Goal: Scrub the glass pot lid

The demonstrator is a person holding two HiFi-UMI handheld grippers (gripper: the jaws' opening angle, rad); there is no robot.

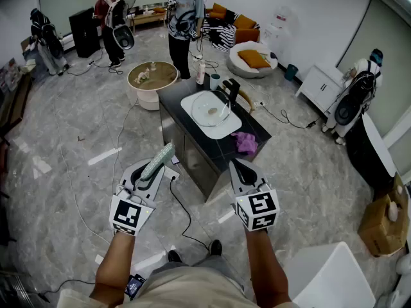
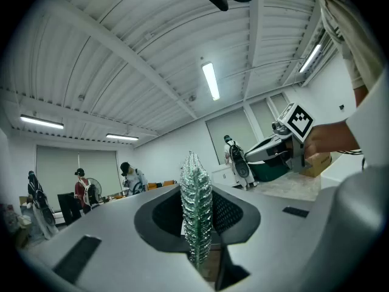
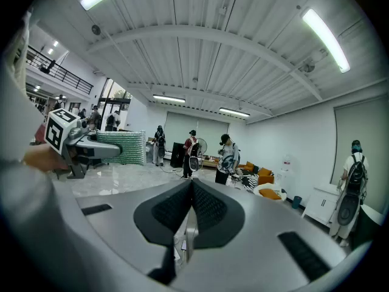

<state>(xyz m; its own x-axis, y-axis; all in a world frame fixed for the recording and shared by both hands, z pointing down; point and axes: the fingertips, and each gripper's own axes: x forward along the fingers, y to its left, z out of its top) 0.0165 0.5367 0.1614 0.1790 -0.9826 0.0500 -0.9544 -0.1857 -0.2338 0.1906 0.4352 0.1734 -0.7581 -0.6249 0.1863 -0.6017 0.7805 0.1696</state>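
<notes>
The glass pot lid (image 1: 210, 110) lies in a white tray (image 1: 221, 131) on a dark counter, well ahead of both grippers. My left gripper (image 1: 157, 165) is shut on a pale green scrubbing sponge (image 1: 159, 160), which stands edge-on between its jaws in the left gripper view as the sponge (image 2: 196, 215). My right gripper (image 1: 236, 167) is shut with nothing in it, its jaws meeting in a line in the right gripper view (image 3: 191, 208). Both are held over the floor short of the counter and tilted upward. Each shows in the other's view: right gripper (image 2: 276, 154), left gripper (image 3: 79, 145).
A purple cloth (image 1: 246, 142) lies on the counter's near right corner. A black holder (image 1: 231, 90), a bottle (image 1: 201, 73) and a cup (image 1: 214, 81) stand at its far end. A round table (image 1: 153, 76) sits beyond. A cable (image 1: 183, 220) trails on the floor. Several people stand around the room.
</notes>
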